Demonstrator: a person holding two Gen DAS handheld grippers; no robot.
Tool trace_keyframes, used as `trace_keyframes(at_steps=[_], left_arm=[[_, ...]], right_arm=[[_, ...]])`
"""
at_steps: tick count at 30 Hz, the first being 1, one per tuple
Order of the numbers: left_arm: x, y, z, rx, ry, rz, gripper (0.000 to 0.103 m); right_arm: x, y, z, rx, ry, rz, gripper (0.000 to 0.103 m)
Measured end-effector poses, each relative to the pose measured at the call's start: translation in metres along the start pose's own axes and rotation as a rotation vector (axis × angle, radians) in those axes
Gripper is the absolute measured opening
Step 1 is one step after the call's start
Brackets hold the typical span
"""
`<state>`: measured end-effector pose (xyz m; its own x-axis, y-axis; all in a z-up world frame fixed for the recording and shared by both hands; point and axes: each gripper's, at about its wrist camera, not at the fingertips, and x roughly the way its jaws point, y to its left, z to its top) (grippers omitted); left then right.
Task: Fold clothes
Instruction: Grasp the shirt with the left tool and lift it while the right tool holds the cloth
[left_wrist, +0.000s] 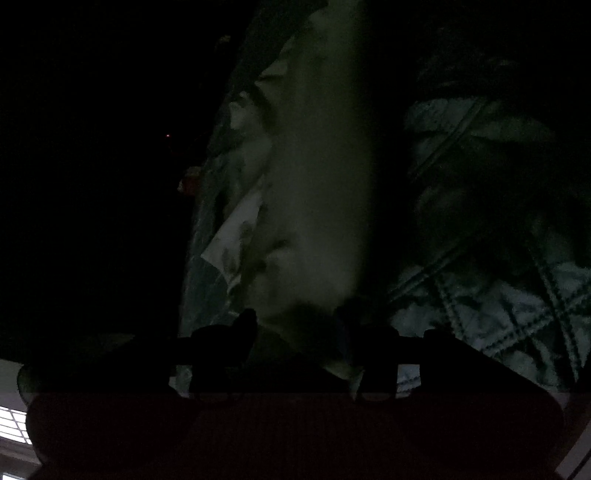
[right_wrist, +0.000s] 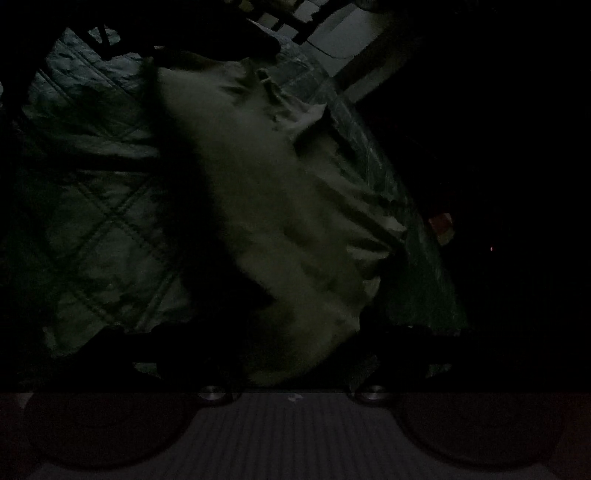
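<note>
The scene is very dark. A pale garment (left_wrist: 321, 166) lies as a long strip on a quilted bedspread (left_wrist: 498, 306). My left gripper (left_wrist: 299, 328) shows only as two dark fingers standing apart at the garment's near end, with pale cloth in the gap between them. In the right wrist view the same garment (right_wrist: 266, 206) runs slantwise across the bedspread (right_wrist: 92, 206), creased along its right side. My right gripper (right_wrist: 295, 354) stands wide open, its fingers dark shapes on either side of the garment's near end. I see no pad pressing on the cloth.
The bedspread's edge falls into darkness on the left of the left wrist view and the right of the right wrist view. A small reddish object (left_wrist: 190, 181) (right_wrist: 441, 225) sits by that edge. A dim barred frame (right_wrist: 291, 18) is at the far end.
</note>
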<state>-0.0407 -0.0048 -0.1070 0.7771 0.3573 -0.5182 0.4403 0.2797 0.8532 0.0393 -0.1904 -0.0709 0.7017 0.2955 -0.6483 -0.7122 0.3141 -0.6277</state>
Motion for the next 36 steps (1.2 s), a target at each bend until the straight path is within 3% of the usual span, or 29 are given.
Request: trace_keyframes(at_steps=[1,4,6,11,16,21,24,27,29,36], left_arm=[[0.0,-0.001,-0.001,0.001,0.001,0.01,0.062],[-0.002,-0.001,-0.001,-0.008,-0.016,0.022,0.064],[-0.004,0.006,-0.001,-0.094,-0.02,-0.022,0.069],[0.005,0.037,-0.005,-0.357,0.058,-0.155,0.071],[0.009,0.047,-0.006,-0.442,0.091,-0.194,0.071],[-0.009,0.027,-0.002,-0.322,0.015,-0.104,0.077],[-0.012,0.008,0.003,-0.19,-0.031,-0.069,0.088],[-0.008,0.007,0.003,-0.162,-0.045,-0.037,0.103],[-0.003,0.011,0.004,-0.172,-0.05,-0.043,0.103],[-0.001,0.0,0.009,-0.054,-0.111,0.025,0.103]], right_arm=[[0.0,0.003,0.0,-0.029,-0.009,-0.011,0.084],[0.001,0.014,0.004,-0.099,-0.034,-0.059,0.084],[-0.004,0.019,0.007,-0.111,-0.052,-0.042,0.083],[-0.01,-0.002,0.005,0.131,-0.004,0.102,0.084],[-0.014,0.003,0.0,0.12,0.001,0.084,0.084],[-0.018,0.007,-0.007,0.095,-0.024,0.064,0.085],[-0.014,0.007,-0.007,0.081,-0.027,0.019,0.087],[-0.007,0.009,-0.002,0.038,-0.046,-0.02,0.088],[-0.003,0.01,0.001,0.012,-0.049,-0.055,0.088],[0.003,0.015,0.006,0.01,-0.034,-0.131,0.088]])
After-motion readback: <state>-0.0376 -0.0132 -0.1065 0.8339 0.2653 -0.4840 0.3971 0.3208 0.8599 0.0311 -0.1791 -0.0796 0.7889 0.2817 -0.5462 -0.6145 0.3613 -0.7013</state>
